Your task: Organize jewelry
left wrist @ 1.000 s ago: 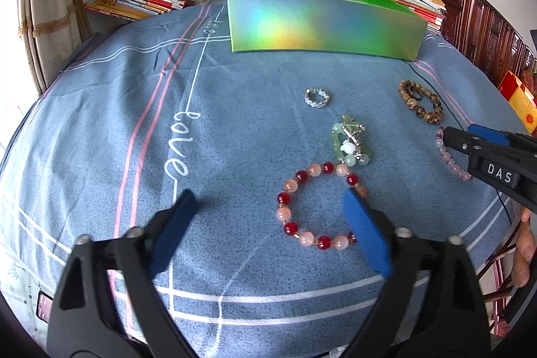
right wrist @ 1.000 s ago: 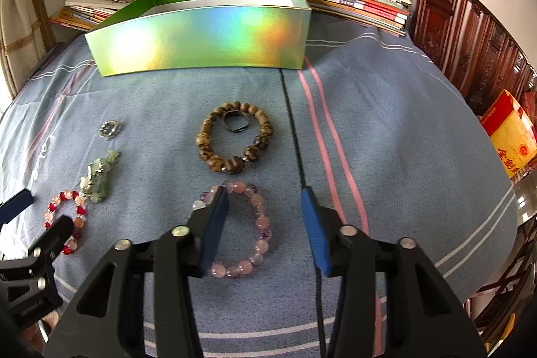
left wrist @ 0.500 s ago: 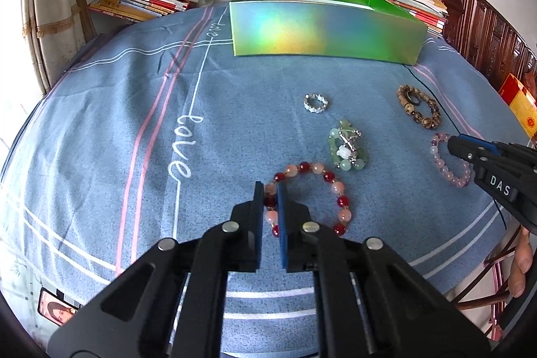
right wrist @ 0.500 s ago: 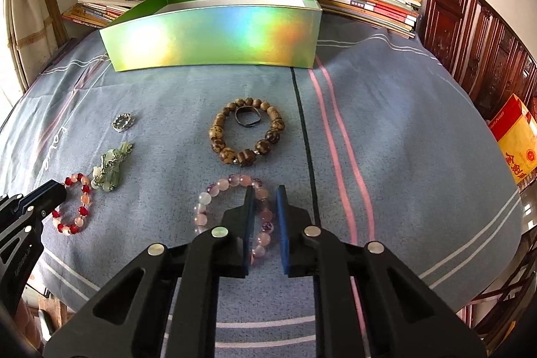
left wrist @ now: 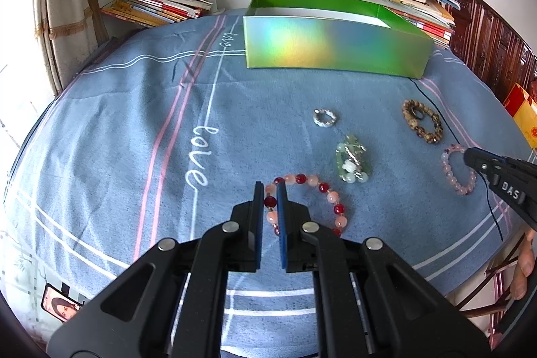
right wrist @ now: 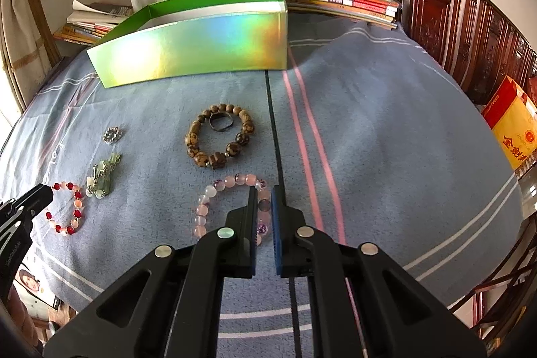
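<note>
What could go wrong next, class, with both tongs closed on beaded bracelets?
1. The left tongs pinch only a bead or two of the red-and-pink bracelet; it may slip out when lifted.
2. The right tongs grip the pale pink bracelet equally narrowly; a hard squeeze might strain its cord.
3. A dangling bracelet could catch the holographic green box wall.

Matt woven cloth (left wrist: 110, 123) underneath. Glossy rainbow-sheen card on the box (right wrist: 201, 52). Smooth, shiny glass-like beads on the red bracelet (left wrist: 330, 198) and pink bracelet (right wrist: 204, 210); duller, wood-like brown bracelet (right wrist: 201, 156). Bright metal ring (left wrist: 324, 118).
</note>
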The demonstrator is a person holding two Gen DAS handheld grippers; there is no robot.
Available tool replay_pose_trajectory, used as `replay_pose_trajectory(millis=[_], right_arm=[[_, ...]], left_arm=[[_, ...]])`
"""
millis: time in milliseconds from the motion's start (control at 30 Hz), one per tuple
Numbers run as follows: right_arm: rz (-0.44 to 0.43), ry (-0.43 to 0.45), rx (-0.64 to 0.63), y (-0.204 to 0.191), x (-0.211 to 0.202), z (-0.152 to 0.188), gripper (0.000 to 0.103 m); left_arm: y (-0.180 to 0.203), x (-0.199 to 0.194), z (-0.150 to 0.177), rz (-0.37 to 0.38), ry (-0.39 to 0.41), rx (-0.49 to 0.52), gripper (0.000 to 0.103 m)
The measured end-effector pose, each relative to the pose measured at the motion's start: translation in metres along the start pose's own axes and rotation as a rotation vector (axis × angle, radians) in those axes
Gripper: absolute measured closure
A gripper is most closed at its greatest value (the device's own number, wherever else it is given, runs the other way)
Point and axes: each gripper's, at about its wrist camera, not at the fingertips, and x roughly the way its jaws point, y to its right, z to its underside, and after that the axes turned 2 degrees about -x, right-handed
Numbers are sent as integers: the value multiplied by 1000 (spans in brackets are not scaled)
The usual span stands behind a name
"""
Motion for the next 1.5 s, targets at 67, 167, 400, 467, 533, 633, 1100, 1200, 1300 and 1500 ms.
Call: replay_pose_trajectory(millis=[67, 167, 400, 467, 533, 633, 1100, 1200, 1300, 1500], right_arm=[[3, 13, 1, 1, -4, -3, 95], [-15, 45, 9, 3, -15, -12, 95], [-45, 150, -7, 2, -46, -39, 97], [-52, 171, -16, 2, -51, -45, 97], [-53, 178, -19, 3, -52, -50, 97], [-57, 162, 3, 10, -46, -50, 96], [18, -36, -51, 22, 22, -14, 90], [-8, -38, -77, 12, 20, -13, 95], [-13, -27, -84, 6, 16, -15, 95], [-24, 29, -92, 0, -5, -22, 95]], left_arm=[[-6, 1, -5, 8, -5, -13, 95], [-20, -2, -20, 55, -6, -44, 95], [-35, -21, -57, 145, 26, -54, 95], [-36, -22, -66, 165, 26, -59, 95], [-38, -22, -74, 166, 19, -66, 95], [-36, -20, -76, 157, 13, -68, 95], [-17, 11, -48, 163, -70, -56, 95], [-17, 13, -44, 163, -75, -56, 95], [-17, 14, -42, 165, -77, -57, 95], [-18, 7, -42, 164, -59, -56, 95]])
